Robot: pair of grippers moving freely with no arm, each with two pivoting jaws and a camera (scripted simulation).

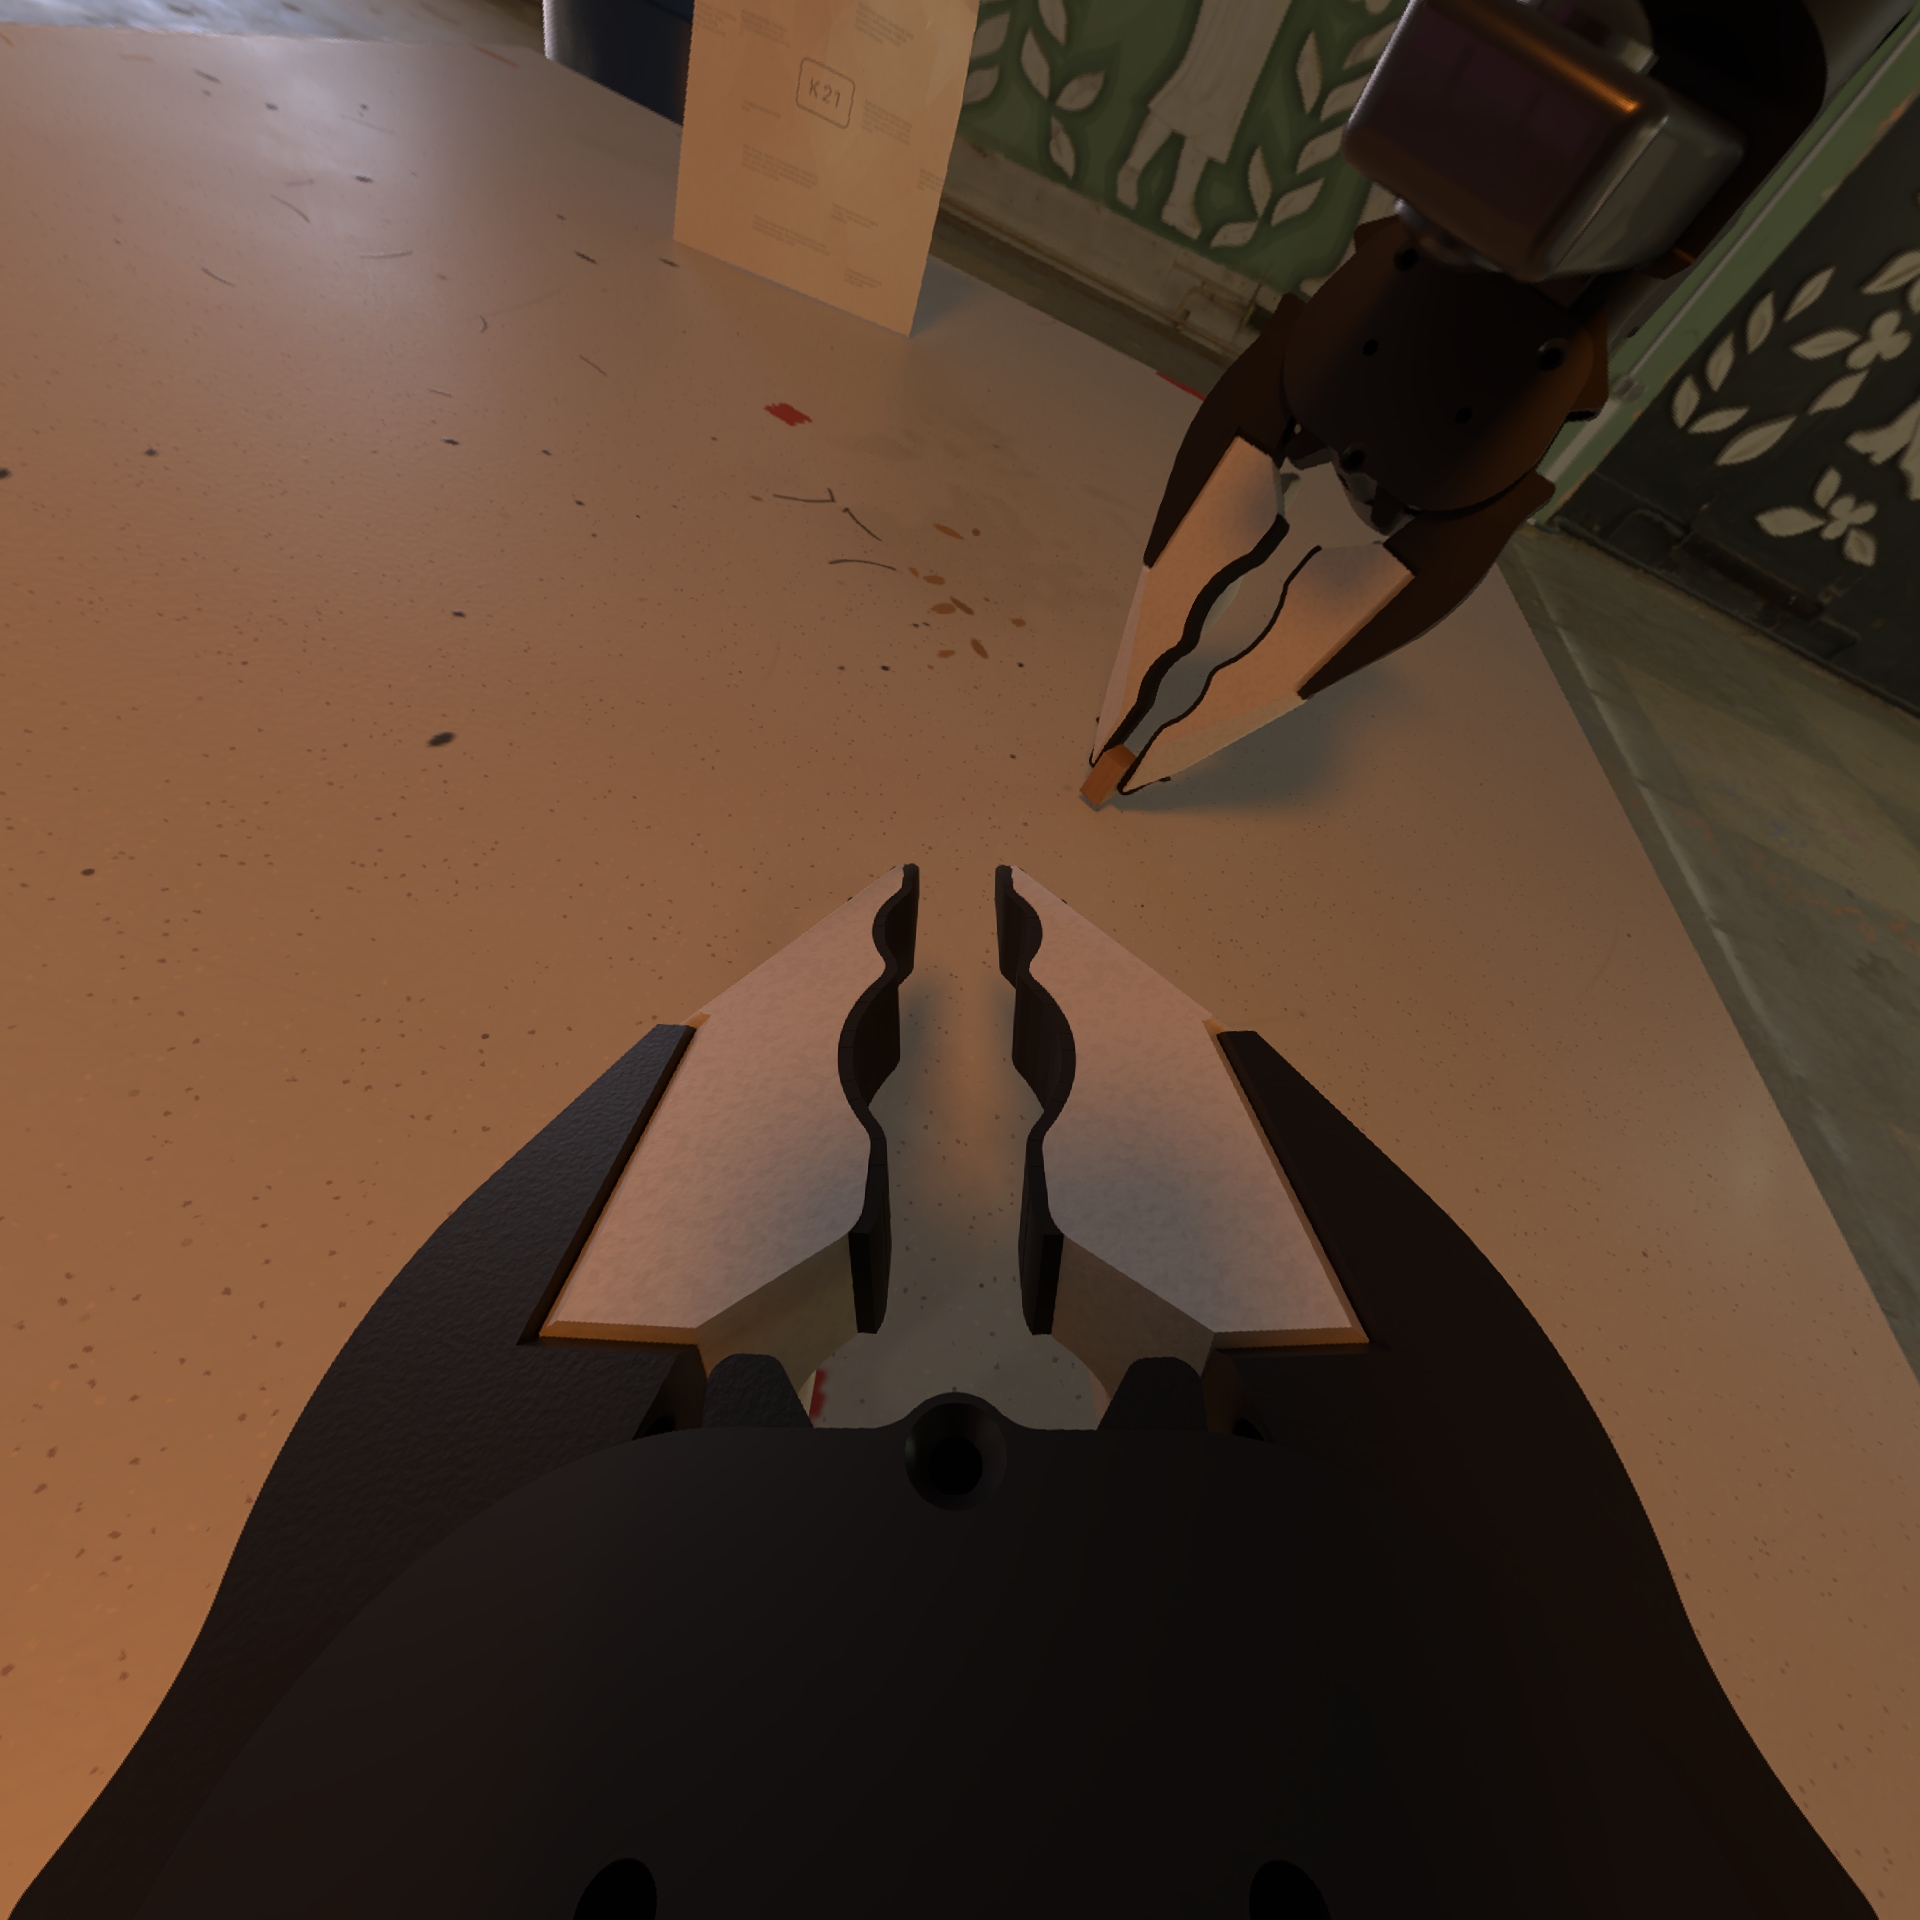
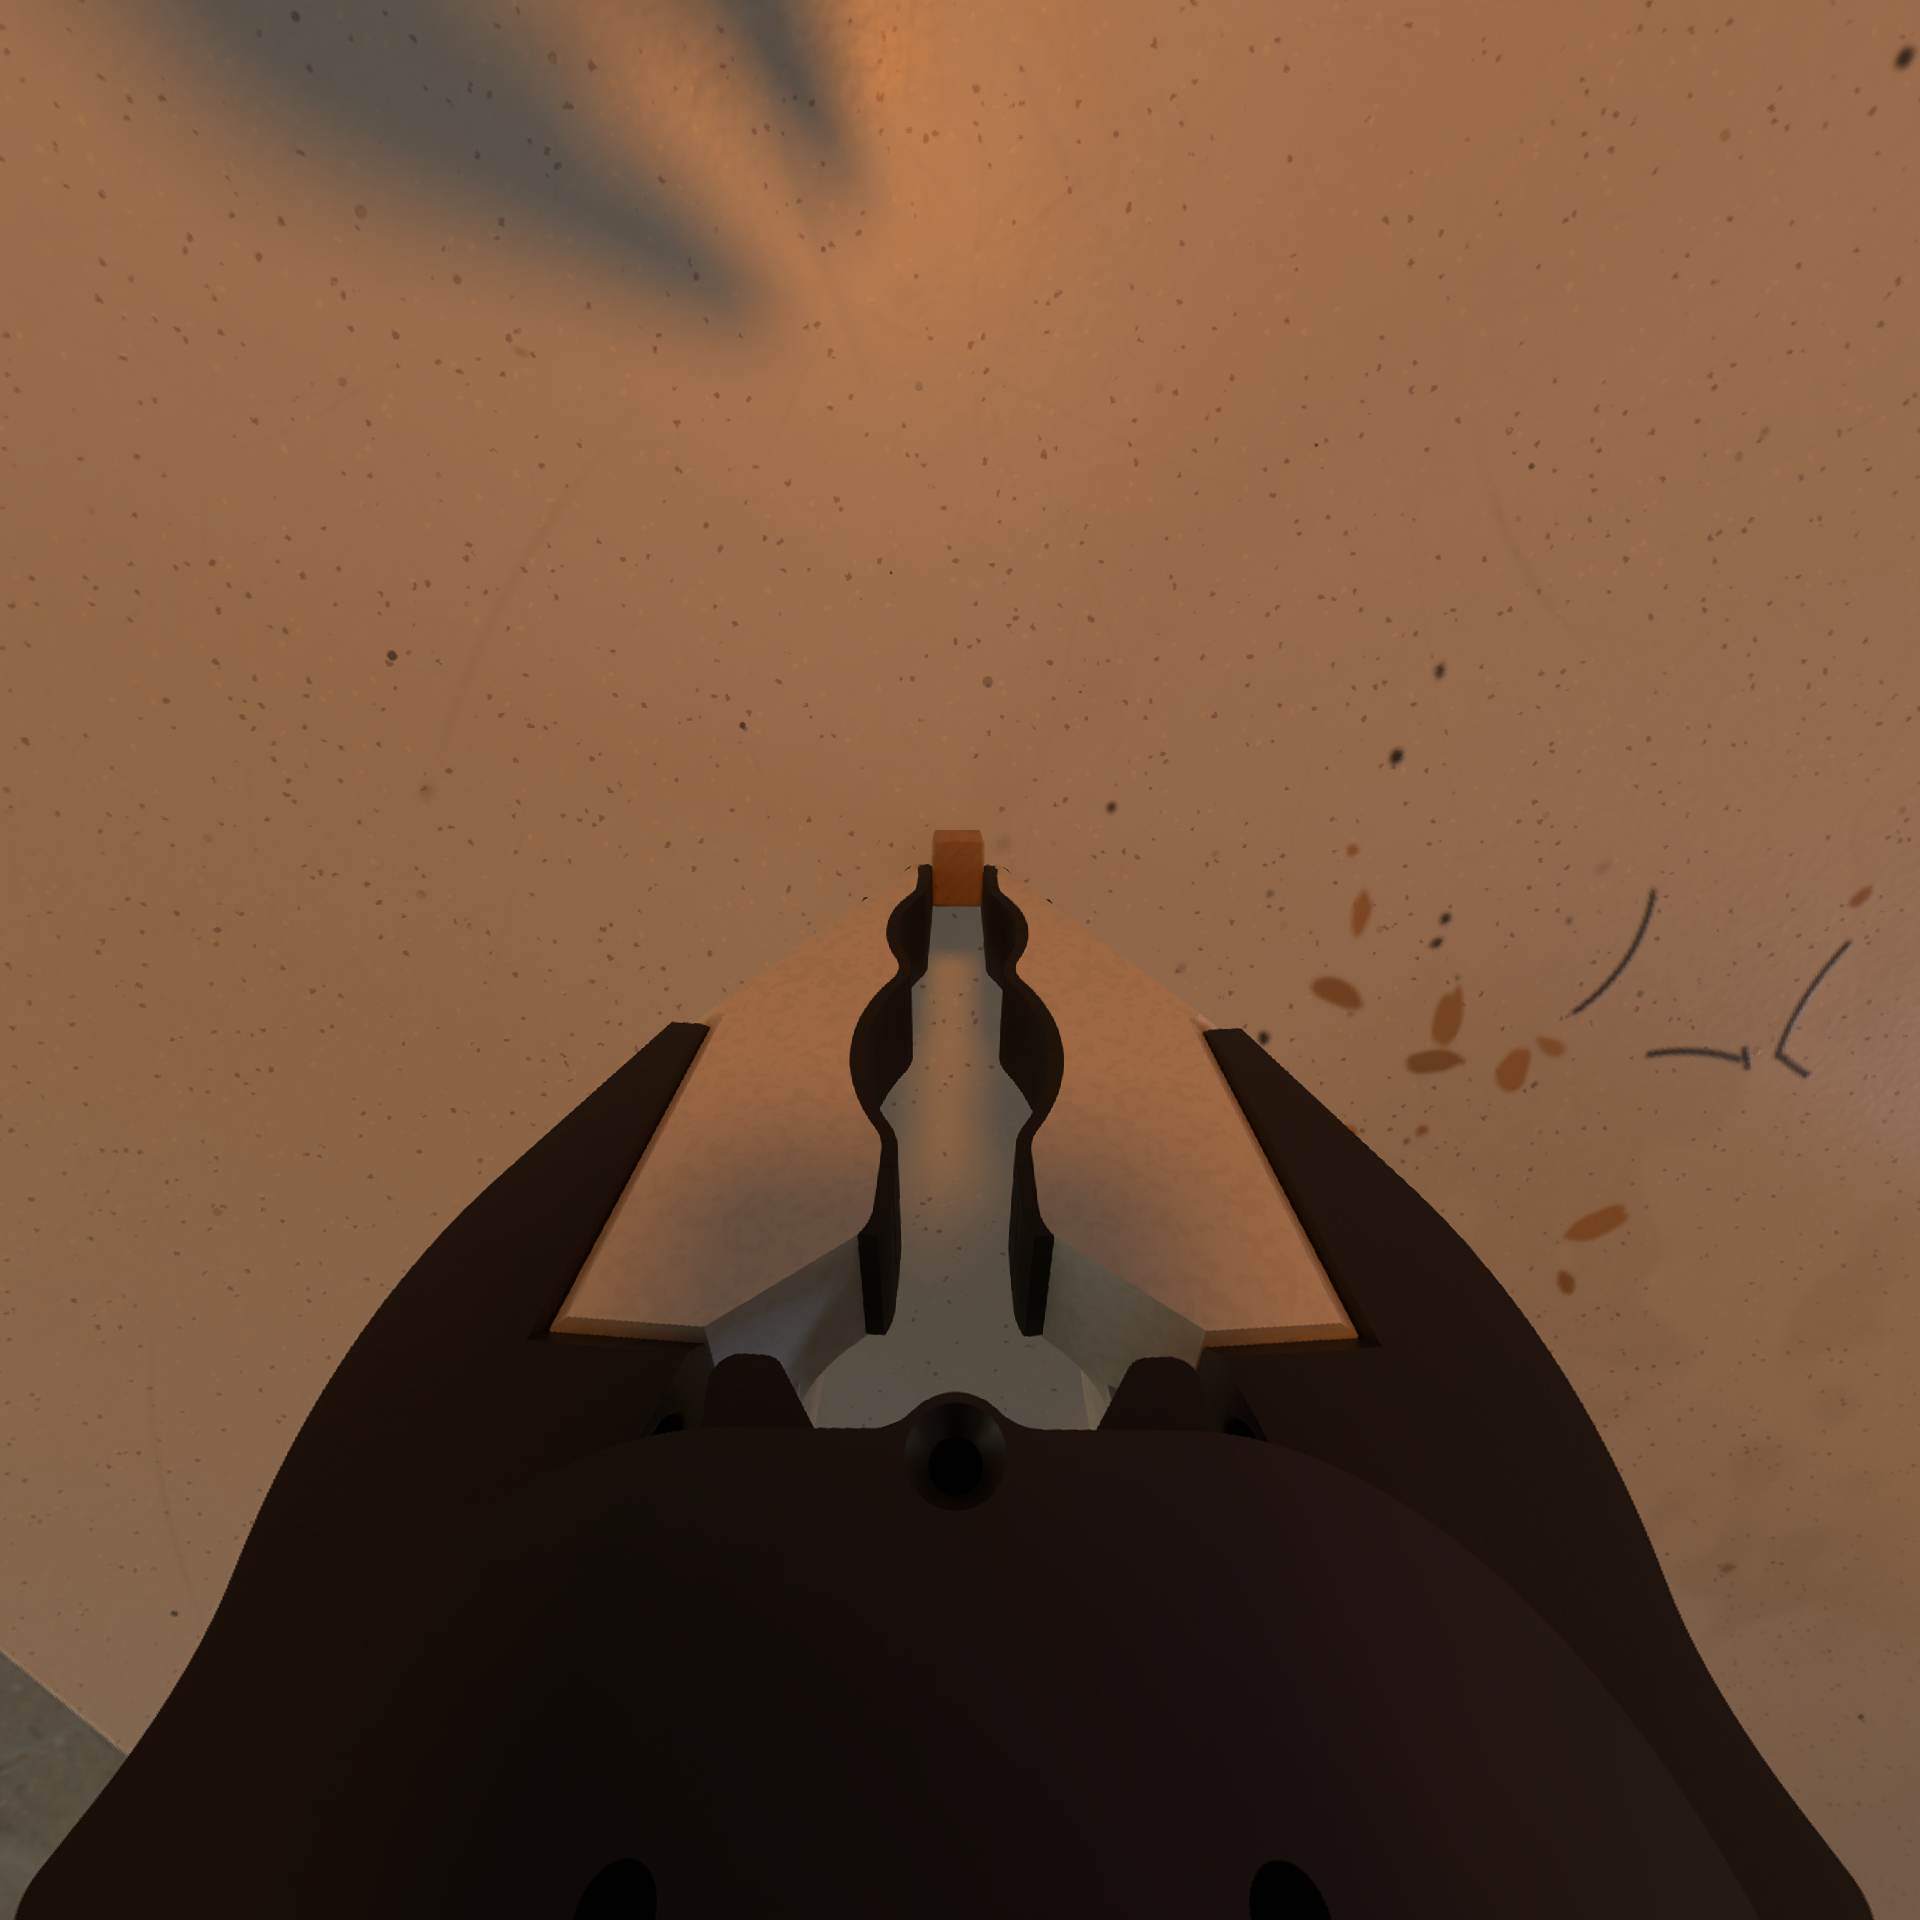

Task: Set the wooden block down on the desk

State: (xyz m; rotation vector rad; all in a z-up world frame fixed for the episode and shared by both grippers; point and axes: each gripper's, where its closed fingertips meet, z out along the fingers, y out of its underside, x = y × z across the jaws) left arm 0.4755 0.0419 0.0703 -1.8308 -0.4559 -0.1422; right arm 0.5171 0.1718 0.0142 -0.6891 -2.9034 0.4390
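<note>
Right tongs (image 2: 957, 883) pinch a tiny, rigid, likely light wooden block (image 2: 957, 869) at their tips near the surface (image 2: 623, 623); left tongs (image 1: 956, 883) stand apart, empty.

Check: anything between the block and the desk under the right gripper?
Nothing visible. The right gripper pinches the small wooden block at its fingertips, low over the desk. That patch is bare, with only specks and stains. The left gripper is open, off to the side, and the paper sheet stands farther back.

Workshop-like room: paint-flecked, scratched desk (image 1: 416, 623), leaf-patterned wall (image 1: 1195, 114), standing printed sheet (image 1: 821, 156).
</note>
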